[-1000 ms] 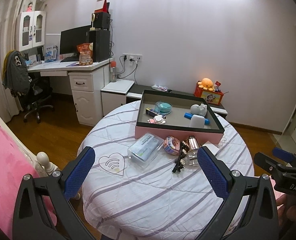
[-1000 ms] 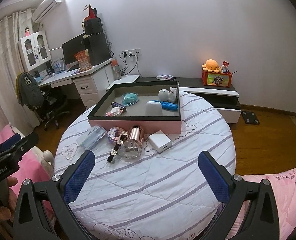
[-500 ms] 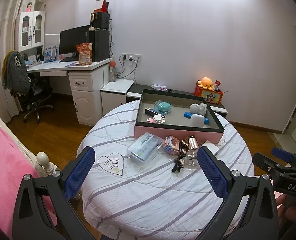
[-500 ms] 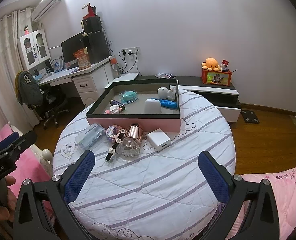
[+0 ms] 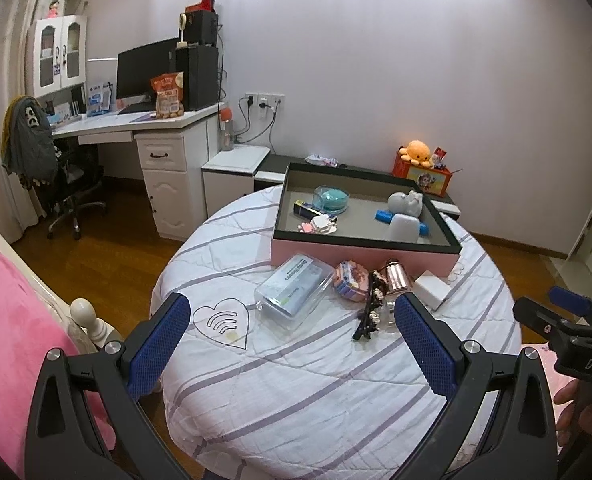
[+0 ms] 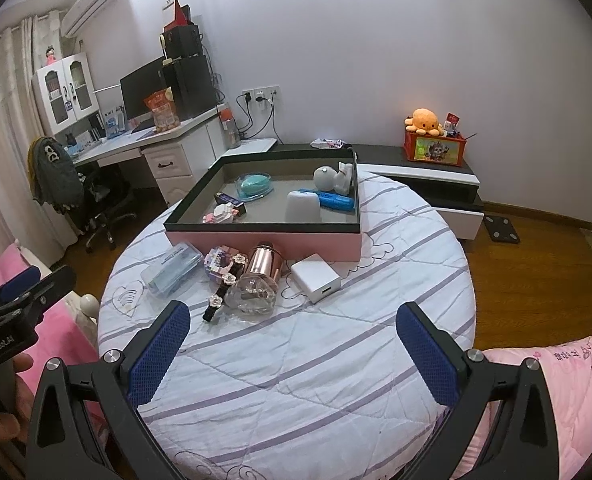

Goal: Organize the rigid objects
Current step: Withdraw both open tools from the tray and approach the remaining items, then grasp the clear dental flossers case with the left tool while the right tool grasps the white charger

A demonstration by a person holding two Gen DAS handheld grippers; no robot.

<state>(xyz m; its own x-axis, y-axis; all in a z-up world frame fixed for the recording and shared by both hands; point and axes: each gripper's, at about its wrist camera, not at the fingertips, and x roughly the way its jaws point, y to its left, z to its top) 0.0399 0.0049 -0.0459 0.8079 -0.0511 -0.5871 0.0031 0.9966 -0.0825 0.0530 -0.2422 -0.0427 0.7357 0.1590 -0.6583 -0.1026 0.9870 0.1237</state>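
Quilted white fabric with lilac stripes covers the round tabletop (image 6: 336,360), and both tools hang over its near edge. Left gripper (image 5: 291,344) is spread wide, its blue dimpled pads (image 5: 157,346) well apart with nothing between them. Right gripper (image 6: 291,352) is just the same, released and empty, with bare cloth showing between the textured pads (image 6: 428,354).

Up at the far edge sits the shallow square tray (image 6: 263,238), pink outer wall, black rim, grey matte floor. Inside it are a clear round dish with a teal oval (image 6: 253,185), a rounded white block (image 6: 303,207) touching a blue cylinder (image 6: 334,201), a pale grey figurine (image 6: 332,178) in the far right corner, and a small pink-and-white brick model (image 6: 221,213) near the front wall.

Loose on the cloth, just in front of the tray's pink wall, lies a clear plastic rectangular case (image 5: 293,290) with a printed box inside, beside an embroidered heart (image 5: 221,322). Next comes a pink brick-built piece (image 6: 219,262), then a black strap with flower-shaped studs (image 6: 223,286) lying diagonally. A glass bottle with a shiny rose-gold cap (image 6: 257,282) lies on its side, cap toward the tray. To its right is a glossy white square charger (image 6: 316,278), flat on the cloth.
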